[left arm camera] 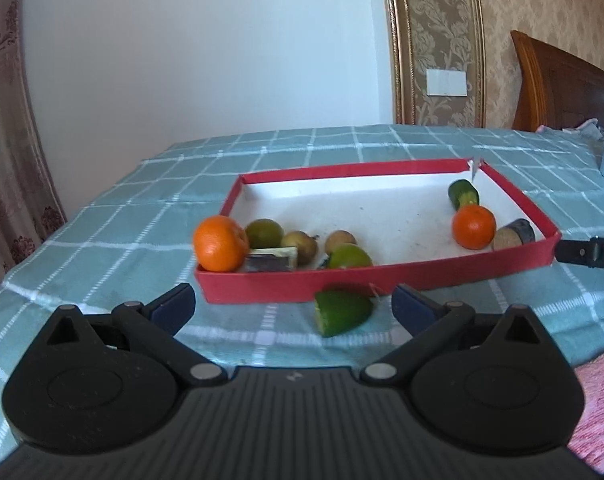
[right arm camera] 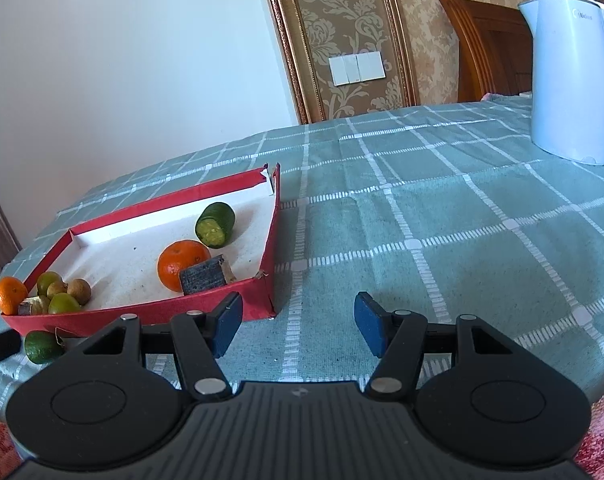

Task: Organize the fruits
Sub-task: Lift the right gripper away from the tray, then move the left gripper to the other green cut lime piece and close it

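A shallow red tray (left arm camera: 382, 274) (right arm camera: 141, 314) with a white floor sits on the checked tablecloth. Its left end holds an orange (left arm camera: 220, 243) (right arm camera: 11, 294), green limes, brown longans and a dark cane piece. Its right end holds a second orange (left arm camera: 474, 227) (right arm camera: 183, 265), a cucumber stub (left arm camera: 464, 193) (right arm camera: 215, 225) and another dark piece (left arm camera: 514, 234) (right arm camera: 203, 276). A cut green lime (left arm camera: 343, 312) (right arm camera: 41, 347) lies on the cloth in front of the tray. My left gripper (left arm camera: 293, 306) is open, just short of that lime. My right gripper (right arm camera: 297, 326) is open over bare cloth, right of the tray's corner.
A white electric kettle (right arm camera: 570, 80) stands at the back right of the table. A wooden headboard (left arm camera: 558, 84) and patterned wall panels lie behind. Pink fabric (left arm camera: 598, 412) shows at the near right edge. The right gripper's black tip (left arm camera: 582, 254) shows beside the tray.
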Available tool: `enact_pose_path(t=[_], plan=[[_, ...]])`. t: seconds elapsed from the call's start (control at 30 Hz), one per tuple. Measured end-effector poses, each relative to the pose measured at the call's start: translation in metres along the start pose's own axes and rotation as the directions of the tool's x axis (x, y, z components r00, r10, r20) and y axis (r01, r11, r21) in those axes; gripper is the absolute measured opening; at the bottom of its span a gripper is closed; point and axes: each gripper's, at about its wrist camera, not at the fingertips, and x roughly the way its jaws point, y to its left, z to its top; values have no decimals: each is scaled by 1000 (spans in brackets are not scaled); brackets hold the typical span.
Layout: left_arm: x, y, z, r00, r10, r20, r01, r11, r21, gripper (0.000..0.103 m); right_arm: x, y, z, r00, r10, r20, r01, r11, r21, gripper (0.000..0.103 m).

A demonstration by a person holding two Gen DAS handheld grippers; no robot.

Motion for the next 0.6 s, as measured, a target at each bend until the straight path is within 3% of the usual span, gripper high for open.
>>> enact_pose_path(t=[0.37,0.6], plan=[[30,-22,5,995,33,-91,-31,999,13,103,3,0,0,1000,13,-17,-13,1000,3,61],[48,-15,4,987,17,-161,-24,999,-40,103,3,-1,0,999,24,-22,-23,1000,8,61]])
